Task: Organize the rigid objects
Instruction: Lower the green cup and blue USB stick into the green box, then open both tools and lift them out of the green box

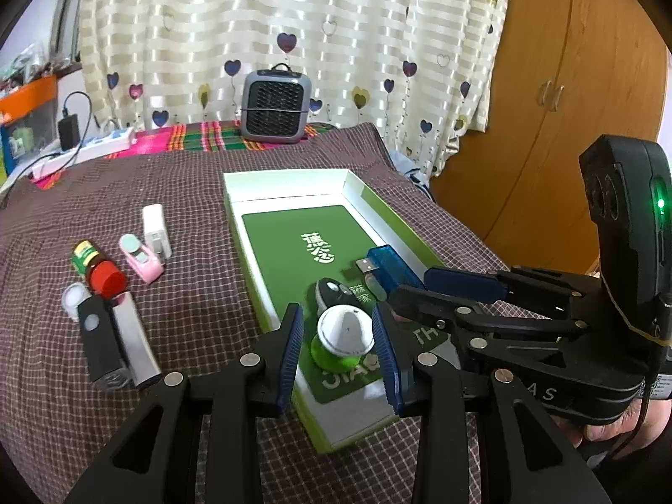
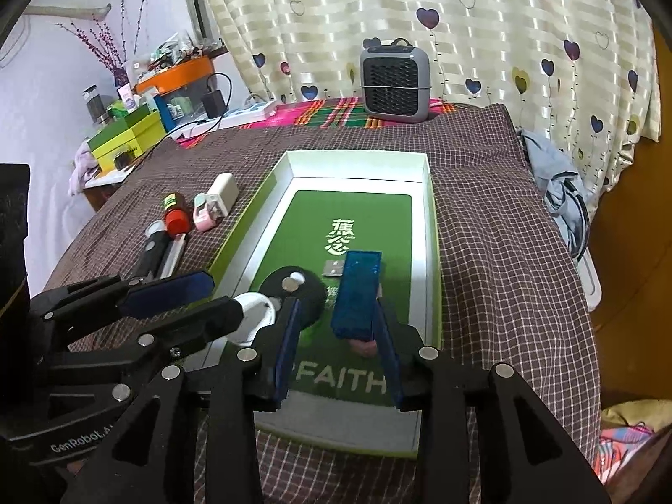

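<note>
Checked brown tablecloth (image 1: 189, 315), covering the whole work surface. Shallow green-lined box (image 2: 294, 168), white-walled, lay open at centre, long axis running near to far. Grey heater (image 1: 275, 105) stood at the far edge, clear of the work. Loose items waited left of the box: black-and-silver stick (image 1: 111, 344), red-capped bottle (image 1: 98, 269), white charger (image 1: 155, 231), pink gadget (image 1: 140, 258). Inside the box, near end: blue translucent USB stick (image 2: 357, 290), flat on the lining at the right; black round-ended piece (image 2: 294, 290) beside it; white-capped green object (image 1: 342, 336) at the left. All appeared rigid, light, hard plastic; smooth shells judged likely to slip, so best taken across the flat or widest sides. Right gripper (image 2: 336, 348), pitched downward, straddled the USB stick's near end, blue pads parted moderately, right pad close against it, left pad clear. Left gripper (image 1: 338, 346), likewise tilted down, bracketed the white cap with moderate spread, pads not pressing.
</note>
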A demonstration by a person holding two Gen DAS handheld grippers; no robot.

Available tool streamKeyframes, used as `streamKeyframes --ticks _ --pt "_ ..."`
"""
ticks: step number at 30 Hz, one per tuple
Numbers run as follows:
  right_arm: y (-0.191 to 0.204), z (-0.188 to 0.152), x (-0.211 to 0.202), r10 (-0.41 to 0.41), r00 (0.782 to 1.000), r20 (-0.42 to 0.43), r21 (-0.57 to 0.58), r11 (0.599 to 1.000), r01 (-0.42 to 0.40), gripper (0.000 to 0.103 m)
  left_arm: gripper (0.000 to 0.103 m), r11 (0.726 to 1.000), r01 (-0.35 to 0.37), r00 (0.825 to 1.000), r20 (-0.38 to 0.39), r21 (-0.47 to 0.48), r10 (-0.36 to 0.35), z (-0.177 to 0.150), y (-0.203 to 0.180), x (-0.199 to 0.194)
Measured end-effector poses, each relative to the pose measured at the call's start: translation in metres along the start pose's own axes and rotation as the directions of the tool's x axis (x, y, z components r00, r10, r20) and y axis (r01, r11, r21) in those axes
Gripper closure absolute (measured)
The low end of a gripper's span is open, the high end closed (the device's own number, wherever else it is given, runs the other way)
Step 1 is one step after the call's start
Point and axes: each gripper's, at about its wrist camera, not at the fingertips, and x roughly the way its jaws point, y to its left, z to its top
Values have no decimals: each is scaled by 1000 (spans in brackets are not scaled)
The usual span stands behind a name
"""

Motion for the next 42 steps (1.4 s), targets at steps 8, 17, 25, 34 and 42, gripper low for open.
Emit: streamKeyframes --ticks 8,17,25,34,42 --pt "11 -3 -13 9 1000 16 -10 1000 -9 66 70 1000 -21 1000 17 -20 21 -7 9 -18" --pt "29 -6 -24 25 999 30 -37 999 -24 66 70 999 -45 999 23 -28 45 -16 14 -32" --pt "39 -8 -29 36 999 38 -53 998 -34 66 70 998 -56 998 33 -34 57 -19 17 -41" --pt "45 -8 -29 41 998 38 -64 997 -38 66 70 997 -65 997 34 -43 66 -22 19 -43" --pt "48 -7 -27 47 998 43 -69 997 -44 65 70 995 -80 996 34 -62 83 -23 25 -45"
